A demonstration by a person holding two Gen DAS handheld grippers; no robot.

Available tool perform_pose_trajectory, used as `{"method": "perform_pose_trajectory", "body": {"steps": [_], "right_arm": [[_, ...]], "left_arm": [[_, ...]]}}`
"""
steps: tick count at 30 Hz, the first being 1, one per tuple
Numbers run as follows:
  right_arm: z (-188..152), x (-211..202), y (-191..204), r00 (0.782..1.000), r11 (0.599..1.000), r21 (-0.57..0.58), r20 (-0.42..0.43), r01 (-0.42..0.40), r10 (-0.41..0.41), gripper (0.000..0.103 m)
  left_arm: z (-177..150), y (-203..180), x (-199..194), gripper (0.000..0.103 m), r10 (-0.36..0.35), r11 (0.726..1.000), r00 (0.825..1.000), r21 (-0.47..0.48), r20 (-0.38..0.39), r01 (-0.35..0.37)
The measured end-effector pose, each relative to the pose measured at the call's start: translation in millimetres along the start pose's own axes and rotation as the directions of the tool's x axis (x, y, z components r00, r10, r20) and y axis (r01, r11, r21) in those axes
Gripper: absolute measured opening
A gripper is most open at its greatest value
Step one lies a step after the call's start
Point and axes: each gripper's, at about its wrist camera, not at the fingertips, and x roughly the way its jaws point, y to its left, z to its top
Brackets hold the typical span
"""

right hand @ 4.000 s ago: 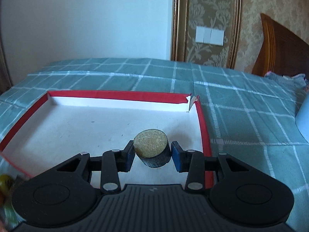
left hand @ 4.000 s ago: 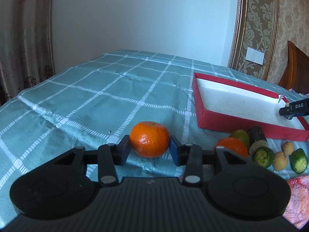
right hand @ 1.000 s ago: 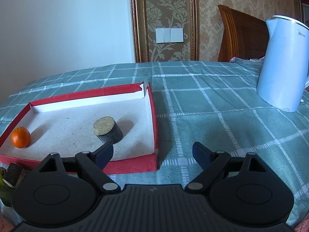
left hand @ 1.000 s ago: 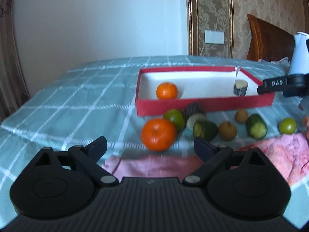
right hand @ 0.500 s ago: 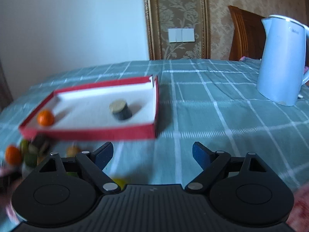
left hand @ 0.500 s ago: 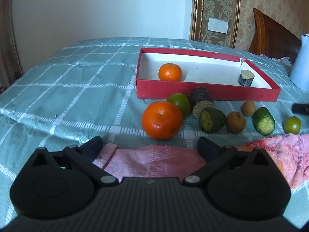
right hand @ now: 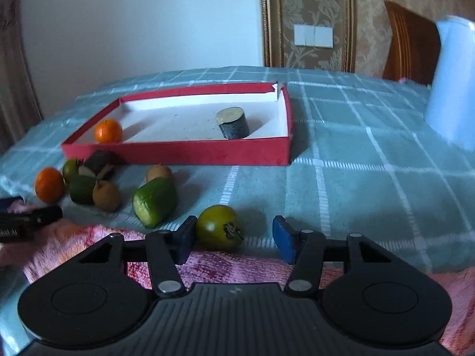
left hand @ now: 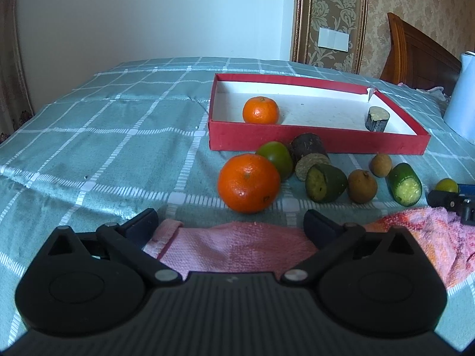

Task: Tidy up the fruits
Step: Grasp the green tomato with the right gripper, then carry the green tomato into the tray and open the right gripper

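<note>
A red box (left hand: pixel 297 141) with a white floor holds a small orange (left hand: pixel 260 110) and a dark cut chunk (left hand: pixel 377 118). In front of it lie a big orange (left hand: pixel 248 182), a green fruit (left hand: pixel 274 154), cucumber pieces (left hand: pixel 405 184) and brown fruits (left hand: pixel 362 190). My left gripper (left hand: pixel 230 225) stands wide open just short of the big orange. My right gripper (right hand: pixel 234 237) is closing around a small green fruit with a dry calyx (right hand: pixel 219 227). The left pad is at the fruit's side and the right pad (right hand: pixel 283 238) is still apart from it.
A pink towel (right hand: pixel 237 267) lies on the checked teal cloth under both grippers. A pale blue kettle (right hand: pixel 451 89) stands at the right, with a wooden chair back (left hand: pixel 415 50) behind it. The other gripper's tip (left hand: pixel 451 201) shows at the right edge of the left wrist view.
My right gripper has swung left from the box to the loose fruits and narrowed its jaws around the small green fruit. My left gripper opened a little wider and stayed near the big orange.
</note>
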Motion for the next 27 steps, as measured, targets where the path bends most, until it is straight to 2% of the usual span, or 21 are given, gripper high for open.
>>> {"method": "perform_pose_trajectory", "body": {"steps": [3, 7, 18, 27], "right_arm": [[-3, -2, 6, 1.0, 1.0, -0.02, 0.01, -0.011, 0.012, 0.042], [-3, -1, 15, 1.0, 0.998, -0.058, 0.019, 0.003, -0.002, 0.034], [-4, -4, 18, 0.998, 0.997, -0.073, 0.053, 0.027, -0.024, 0.033], [20, -10, 17, 0.991, 0.994, -0.087, 0.122, 0.064, -0.053, 0.033]], "left_arm": [[0, 0, -1, 0.103, -0.002, 1.0, 1.0, -0.001, 0.001, 0.002], [0, 0, -2, 0.103, -0.007, 1.0, 1.0, -0.001, 0.002, 0.007], [-1, 0, -2, 0.103, -0.008, 1.0, 1.0, -0.001, 0.003, 0.008], [-1, 0, -2, 0.103, -0.008, 1.0, 1.0, -0.001, 0.003, 0.008]]}}
